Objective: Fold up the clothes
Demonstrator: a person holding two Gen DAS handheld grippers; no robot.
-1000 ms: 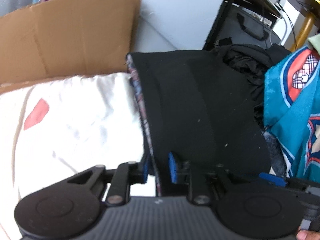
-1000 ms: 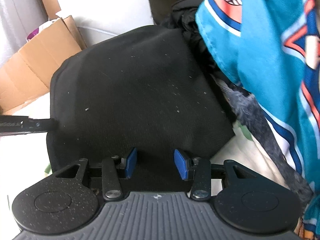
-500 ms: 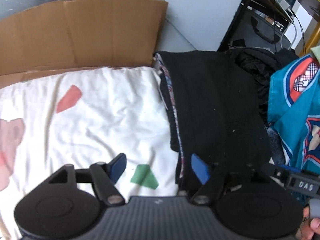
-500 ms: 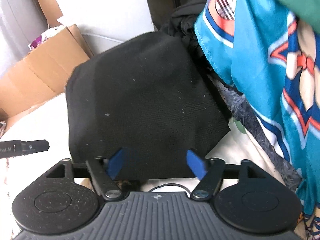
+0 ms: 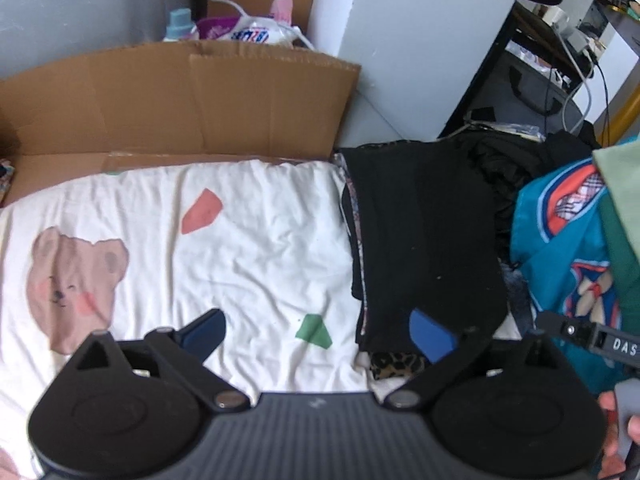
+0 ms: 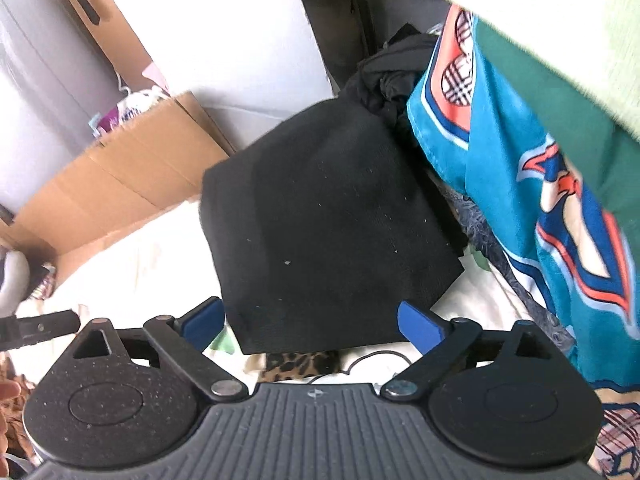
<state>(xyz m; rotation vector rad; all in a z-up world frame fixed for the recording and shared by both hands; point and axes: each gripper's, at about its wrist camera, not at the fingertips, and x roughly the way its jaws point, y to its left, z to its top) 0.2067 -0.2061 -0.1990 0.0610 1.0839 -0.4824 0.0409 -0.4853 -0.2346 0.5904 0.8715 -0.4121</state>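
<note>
A folded black garment (image 5: 424, 240) (image 6: 332, 224) lies on top of a small stack of folded clothes at the right side of the white bedsheet (image 5: 224, 240). My left gripper (image 5: 318, 334) hangs above the sheet beside the stack's near left corner, its jaws opening wide with nothing between them. Above the stack's near edge my right gripper (image 6: 312, 322) is also opening its jaws, clear of the cloth. A leopard-print piece (image 6: 304, 364) peeks out under the stack. Each gripper's tip shows at the edge of the other's view.
A teal patterned garment (image 6: 532, 184) hangs at the right, with a heap of dark clothes (image 5: 516, 164) behind the stack. A flattened cardboard box (image 5: 172, 104) stands along the sheet's far edge. A thin cable (image 6: 376, 358) lies near the stack.
Both grippers have let go of the black garment's near edge, opened wide and risen away from it. The folded garment now lies flat on the stack, and more of the sheet shows.
</note>
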